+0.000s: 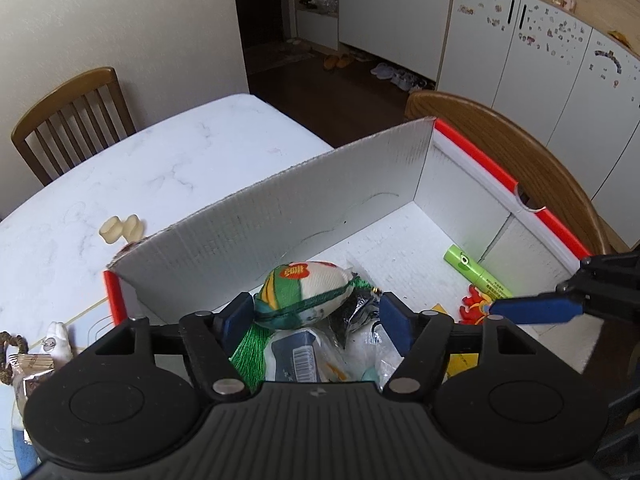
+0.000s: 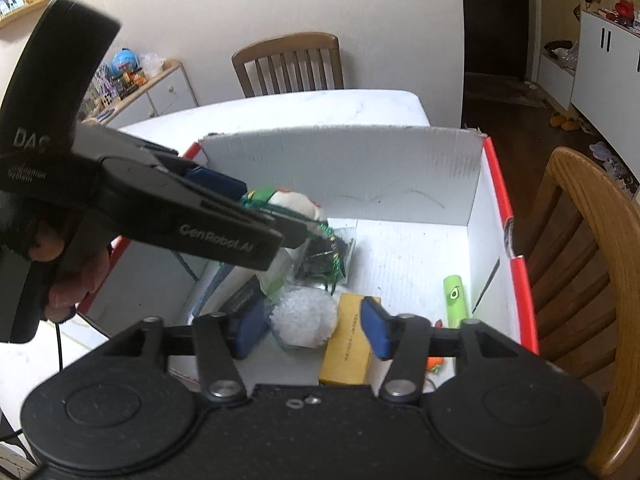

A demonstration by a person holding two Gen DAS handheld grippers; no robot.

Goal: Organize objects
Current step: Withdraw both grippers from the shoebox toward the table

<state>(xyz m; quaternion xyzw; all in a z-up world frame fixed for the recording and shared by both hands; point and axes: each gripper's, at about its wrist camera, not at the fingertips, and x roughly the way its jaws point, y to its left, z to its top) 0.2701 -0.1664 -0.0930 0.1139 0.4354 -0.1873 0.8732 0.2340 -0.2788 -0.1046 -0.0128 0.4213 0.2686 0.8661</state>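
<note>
Both grippers hang over the open cardboard box (image 2: 496, 184), jaws apart and empty; left gripper (image 1: 316, 312) above the stuffed pouch (image 1: 308, 292), right gripper (image 2: 308, 328) over the yellow box (image 2: 348, 344). Withdraw straight up, I'd say, without snagging the clutter

Bench (image 1: 168, 160): white, marbled top. Directly on it: open cardboard box (image 1: 280, 216), white inside with red edges; two pale cream pieces (image 1: 120, 229) just beside the box's far wall; small white figurine (image 1: 58, 340) near the box's corner.
</note>
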